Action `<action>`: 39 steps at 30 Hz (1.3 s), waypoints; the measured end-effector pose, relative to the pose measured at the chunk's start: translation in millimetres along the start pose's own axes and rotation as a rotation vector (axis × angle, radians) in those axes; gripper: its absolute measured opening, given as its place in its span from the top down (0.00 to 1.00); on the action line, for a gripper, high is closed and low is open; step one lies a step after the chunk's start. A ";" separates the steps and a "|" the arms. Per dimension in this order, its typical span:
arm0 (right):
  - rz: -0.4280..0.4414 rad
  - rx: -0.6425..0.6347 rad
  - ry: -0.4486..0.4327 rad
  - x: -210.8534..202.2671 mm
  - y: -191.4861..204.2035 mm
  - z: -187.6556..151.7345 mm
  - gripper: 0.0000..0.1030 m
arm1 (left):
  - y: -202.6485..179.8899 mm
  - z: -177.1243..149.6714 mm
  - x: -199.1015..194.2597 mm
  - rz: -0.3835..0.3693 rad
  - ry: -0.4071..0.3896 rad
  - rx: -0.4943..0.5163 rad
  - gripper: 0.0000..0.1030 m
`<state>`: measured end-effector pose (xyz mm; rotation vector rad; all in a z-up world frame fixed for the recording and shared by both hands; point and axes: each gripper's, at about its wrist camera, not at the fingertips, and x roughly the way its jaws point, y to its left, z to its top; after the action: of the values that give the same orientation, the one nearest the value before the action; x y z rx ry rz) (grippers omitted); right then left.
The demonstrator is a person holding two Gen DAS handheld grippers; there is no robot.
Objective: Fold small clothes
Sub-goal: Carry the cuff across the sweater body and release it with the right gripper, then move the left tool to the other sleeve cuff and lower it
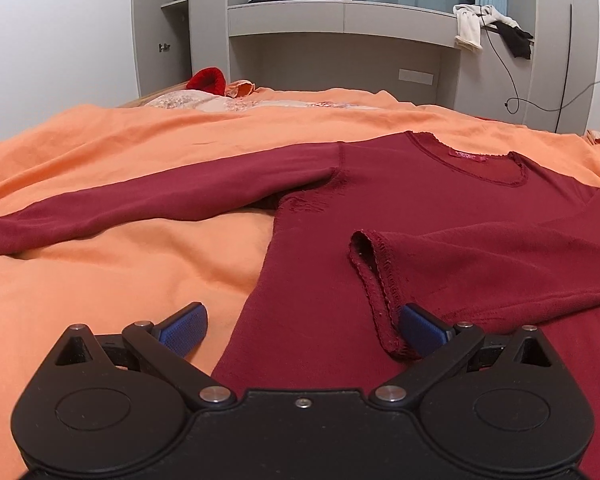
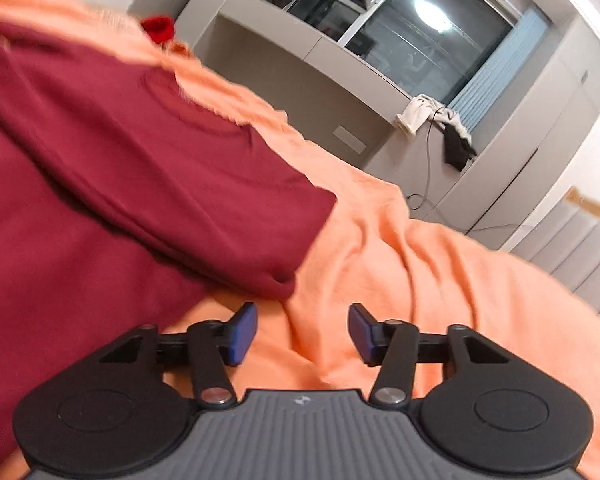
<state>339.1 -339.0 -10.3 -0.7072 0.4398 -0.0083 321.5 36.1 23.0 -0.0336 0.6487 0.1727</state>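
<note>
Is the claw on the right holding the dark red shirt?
No, the right gripper is open over the orange bedsheet, beside the dark red long-sleeved shirt.

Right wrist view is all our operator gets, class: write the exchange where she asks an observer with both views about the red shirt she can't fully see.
Operator: Is the far sleeve folded yet?
Observer: No. In the left wrist view the long sleeve lies stretched out flat across the orange blanket.
Operator: And the sleeve nearer me?
Observer: It is folded across the front of the red shirt, with its cuff lying on the shirt.
Operator: Where is the left gripper?
Observer: The left gripper is open over the shirt's lower edge, and its right finger is beside that cuff. It holds nothing.
</note>
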 end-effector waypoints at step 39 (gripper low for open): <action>0.292 0.710 0.117 37.6 -63.8 -12.7 0.89 | -15.9 -7.3 -11.2 -0.069 -0.015 0.101 0.01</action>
<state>377.2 -401.4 6.8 0.0594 0.6040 0.0667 311.0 18.1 23.5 0.0420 0.6398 0.0732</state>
